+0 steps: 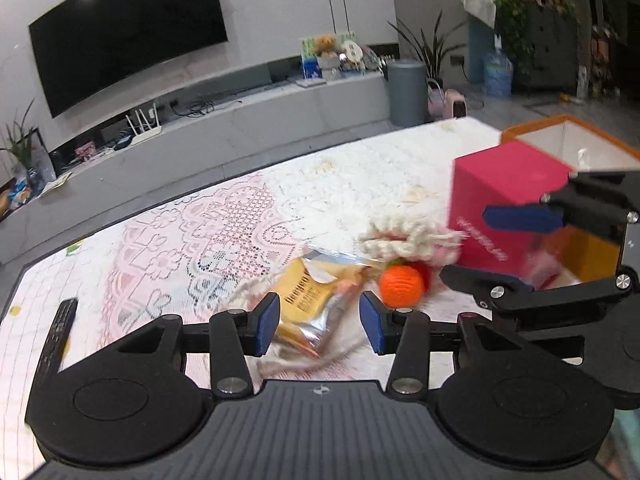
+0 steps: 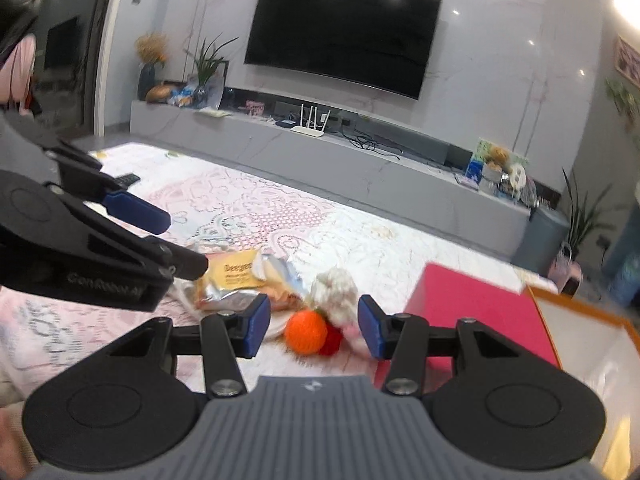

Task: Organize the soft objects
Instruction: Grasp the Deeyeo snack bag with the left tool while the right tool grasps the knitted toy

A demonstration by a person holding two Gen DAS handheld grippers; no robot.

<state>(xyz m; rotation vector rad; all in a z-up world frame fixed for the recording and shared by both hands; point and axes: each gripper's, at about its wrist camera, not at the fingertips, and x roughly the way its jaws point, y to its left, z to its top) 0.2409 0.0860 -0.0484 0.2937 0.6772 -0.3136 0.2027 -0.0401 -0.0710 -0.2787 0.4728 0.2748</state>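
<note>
little is done as far as i can judge: the orange knitted ball, the cream knitted piece and the yellow snack packet all lie loose on the lace cloth, beside the orange-rimmed box. my left gripper and right gripper both hang partly open, empty.

Left half of the worktop lies open. On the right, a red box and an orange-rimmed bin block passage; the soft-object pile sits just beside them.
</note>
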